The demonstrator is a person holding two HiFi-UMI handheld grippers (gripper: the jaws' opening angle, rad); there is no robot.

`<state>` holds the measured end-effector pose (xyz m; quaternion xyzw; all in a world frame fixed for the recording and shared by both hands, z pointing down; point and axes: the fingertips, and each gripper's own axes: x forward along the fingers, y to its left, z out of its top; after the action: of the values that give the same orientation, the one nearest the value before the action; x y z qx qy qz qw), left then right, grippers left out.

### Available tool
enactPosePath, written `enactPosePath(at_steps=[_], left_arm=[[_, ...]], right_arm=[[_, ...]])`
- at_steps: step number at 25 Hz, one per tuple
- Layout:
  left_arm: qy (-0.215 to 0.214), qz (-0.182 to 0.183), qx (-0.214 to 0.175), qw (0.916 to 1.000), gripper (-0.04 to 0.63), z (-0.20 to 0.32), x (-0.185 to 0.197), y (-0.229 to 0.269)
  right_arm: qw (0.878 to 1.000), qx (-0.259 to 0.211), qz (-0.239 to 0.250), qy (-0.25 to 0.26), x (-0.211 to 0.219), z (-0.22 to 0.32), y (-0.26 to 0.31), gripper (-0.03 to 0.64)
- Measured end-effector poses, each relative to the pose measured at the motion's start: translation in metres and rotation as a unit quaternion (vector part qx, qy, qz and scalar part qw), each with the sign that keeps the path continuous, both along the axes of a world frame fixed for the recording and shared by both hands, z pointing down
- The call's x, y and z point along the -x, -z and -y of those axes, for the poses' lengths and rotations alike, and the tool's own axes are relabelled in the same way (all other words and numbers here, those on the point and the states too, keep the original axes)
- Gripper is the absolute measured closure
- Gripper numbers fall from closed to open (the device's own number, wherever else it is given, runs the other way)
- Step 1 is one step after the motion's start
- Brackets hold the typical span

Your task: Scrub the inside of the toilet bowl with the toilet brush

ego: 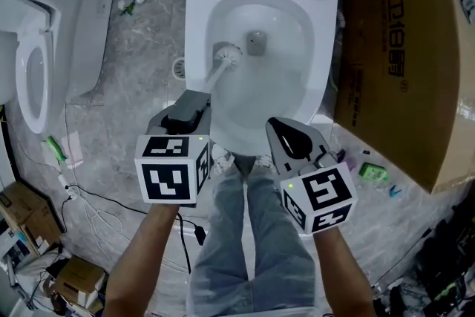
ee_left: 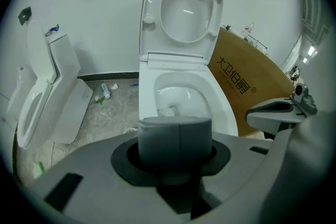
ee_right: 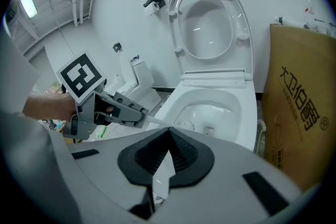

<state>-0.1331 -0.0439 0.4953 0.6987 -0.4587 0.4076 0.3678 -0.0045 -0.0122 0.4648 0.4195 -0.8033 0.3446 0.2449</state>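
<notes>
Down inside the toilet bowl (ego: 295, 37), toilet brush (ego: 227, 54) head by the left wall, left gripper (ego: 197, 99) clamped on its handle, right gripper (ego: 278, 124) pressed together, empty, over the front rim

You had the toilet brush (ego: 220, 69) slanted down into the white toilet bowl (ego: 199, 26). Its white bristled head rested against the bowl's left inner wall, just left of the drain (ego: 255, 42). Its pale handle ran back over the rim to a thick grey grip, clamped in your left gripper (ego: 191, 104).
</notes>
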Motion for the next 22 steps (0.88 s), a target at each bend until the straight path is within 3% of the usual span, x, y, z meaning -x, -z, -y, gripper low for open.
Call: enactPosePath(at_steps=[22], left_arm=[[-0.092,-0.028,0.087,0.9916,0.442,-0.078,-0.006,0.017]], right_arm=[[0.998,-0.01,-0.01,-0.06,-0.004,-0.01,0.027,0.618]])
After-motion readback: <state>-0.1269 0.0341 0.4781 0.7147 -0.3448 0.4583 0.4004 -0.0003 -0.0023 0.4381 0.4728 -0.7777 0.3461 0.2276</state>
